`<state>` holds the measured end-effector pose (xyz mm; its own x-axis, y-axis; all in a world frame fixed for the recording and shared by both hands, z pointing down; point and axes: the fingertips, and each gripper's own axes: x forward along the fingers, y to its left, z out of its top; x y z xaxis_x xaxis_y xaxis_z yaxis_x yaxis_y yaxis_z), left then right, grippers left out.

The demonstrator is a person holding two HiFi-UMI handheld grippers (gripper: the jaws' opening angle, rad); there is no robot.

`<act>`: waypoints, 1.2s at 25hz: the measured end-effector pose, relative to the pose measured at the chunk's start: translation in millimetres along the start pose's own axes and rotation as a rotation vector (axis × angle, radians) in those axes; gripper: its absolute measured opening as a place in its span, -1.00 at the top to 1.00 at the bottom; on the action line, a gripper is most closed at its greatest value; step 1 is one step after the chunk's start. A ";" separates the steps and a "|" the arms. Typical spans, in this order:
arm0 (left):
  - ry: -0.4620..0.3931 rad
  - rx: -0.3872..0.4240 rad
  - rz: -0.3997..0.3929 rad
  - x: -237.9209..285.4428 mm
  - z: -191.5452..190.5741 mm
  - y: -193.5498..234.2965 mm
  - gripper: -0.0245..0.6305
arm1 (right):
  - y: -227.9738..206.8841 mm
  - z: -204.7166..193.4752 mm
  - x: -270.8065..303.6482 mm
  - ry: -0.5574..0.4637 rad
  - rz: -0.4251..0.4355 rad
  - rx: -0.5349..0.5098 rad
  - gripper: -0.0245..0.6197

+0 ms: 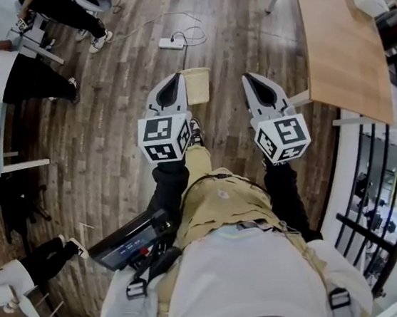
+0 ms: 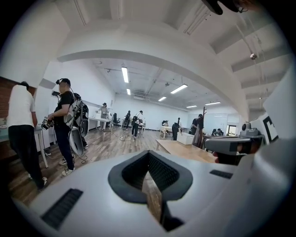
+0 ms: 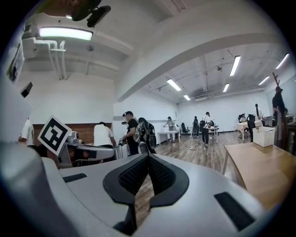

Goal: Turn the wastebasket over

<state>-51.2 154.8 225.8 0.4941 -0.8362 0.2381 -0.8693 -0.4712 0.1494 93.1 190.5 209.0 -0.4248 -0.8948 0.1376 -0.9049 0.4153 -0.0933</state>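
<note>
You have not begun the turn: the pale beige square plastic wastebasket (image 1: 197, 85) sits untouched, seemingly mouth up, on the brown wooden plank floor (image 1: 109, 129) ahead of your left gripper (image 1: 174, 80) and right gripper (image 1: 249, 78), both with fingers pressed together, empty.

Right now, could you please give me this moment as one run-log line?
left gripper shut, empty | right gripper shut, empty | wastebasket on floor ahead, not held
</note>
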 end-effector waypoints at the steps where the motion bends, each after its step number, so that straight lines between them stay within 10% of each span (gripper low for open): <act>1: 0.001 -0.007 0.001 12.3 3.6 10.2 0.92 | -4.5 1.7 15.7 0.006 0.001 -0.002 0.86; 17: 0.193 -0.158 0.019 170.2 -32.7 169.3 0.92 | -30.0 -45.8 249.9 0.249 0.057 0.060 0.86; 30: 0.416 -0.287 0.012 233.2 -142.5 159.6 0.92 | -64.5 -143.3 276.4 0.473 0.124 0.129 0.86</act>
<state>-72.9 -75.4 441.8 0.4978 -0.6311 0.5949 -0.8655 -0.3170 0.3879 30.3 -60.1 394.4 -0.5213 -0.6555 0.5464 -0.8489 0.4636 -0.2538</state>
